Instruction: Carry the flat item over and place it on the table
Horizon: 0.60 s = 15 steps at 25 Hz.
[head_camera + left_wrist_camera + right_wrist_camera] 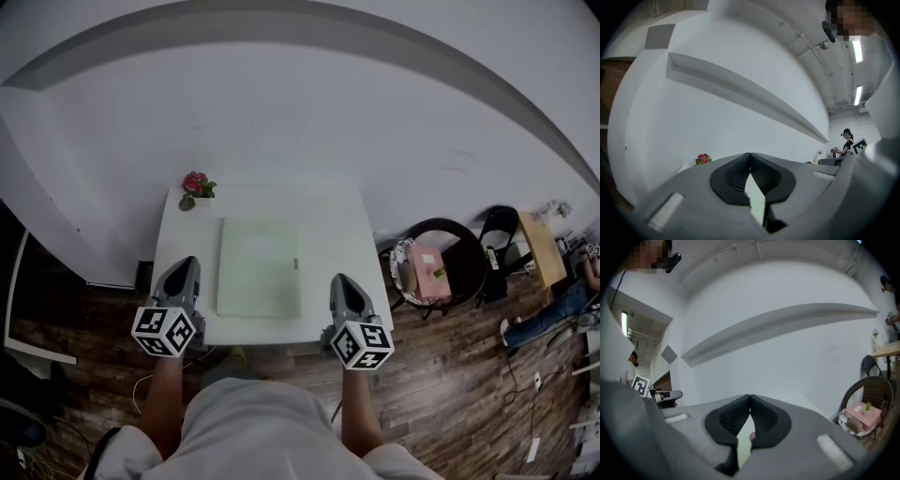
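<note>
- The flat item [259,266], pale green, lies flat on the white table [337,220] in the head view, about in the middle, with its near edge close to the near edge of the table. The left gripper [185,266] and the right gripper [339,280] stand to its left and right, apart from it, both closed and with nothing in them. So I judge that the placing is done, and only drawing the grippers back is left. A small red flower [195,184] stands at the far left corner of the table.
- Left gripper view: the left gripper [750,157] has its black pads [736,180] pressed tip to tip, with nothing between them. The flower [703,159] shows beyond it, to the left.
- Right gripper view: the right gripper [750,398] is closed in the same way and is empty.
- Writing: I can read none. The flat item has a small mark [294,263] at its right edge, too small to read. The cubes [167,330] carry only black and white square markers.
</note>
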Motion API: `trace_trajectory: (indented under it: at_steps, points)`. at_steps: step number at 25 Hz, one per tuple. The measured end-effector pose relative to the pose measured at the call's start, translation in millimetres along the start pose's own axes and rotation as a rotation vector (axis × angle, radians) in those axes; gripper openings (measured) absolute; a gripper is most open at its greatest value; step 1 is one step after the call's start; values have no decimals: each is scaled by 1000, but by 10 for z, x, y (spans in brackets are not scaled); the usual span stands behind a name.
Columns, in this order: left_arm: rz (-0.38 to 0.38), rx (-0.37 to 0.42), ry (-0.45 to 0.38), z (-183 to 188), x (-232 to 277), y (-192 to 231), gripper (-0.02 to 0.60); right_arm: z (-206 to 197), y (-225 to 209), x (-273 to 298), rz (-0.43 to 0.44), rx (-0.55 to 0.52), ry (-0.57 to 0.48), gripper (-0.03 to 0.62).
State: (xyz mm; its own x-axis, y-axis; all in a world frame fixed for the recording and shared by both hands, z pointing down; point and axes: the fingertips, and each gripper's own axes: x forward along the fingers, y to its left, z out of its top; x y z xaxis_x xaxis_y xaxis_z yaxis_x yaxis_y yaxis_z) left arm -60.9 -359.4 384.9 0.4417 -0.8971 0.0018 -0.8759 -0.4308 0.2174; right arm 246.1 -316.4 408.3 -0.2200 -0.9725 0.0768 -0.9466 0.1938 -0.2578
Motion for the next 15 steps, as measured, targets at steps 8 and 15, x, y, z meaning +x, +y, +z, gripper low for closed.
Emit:
trace_trajectory:
  at_steps: [8, 15]
  points:
    - [0, 28, -17, 74, -40, -10, 6, 155, 60, -8, 13, -60, -34, 3]
    - [7, 40, -19, 58, -77, 42, 6, 141, 13, -19, 4, -65, -37, 3]
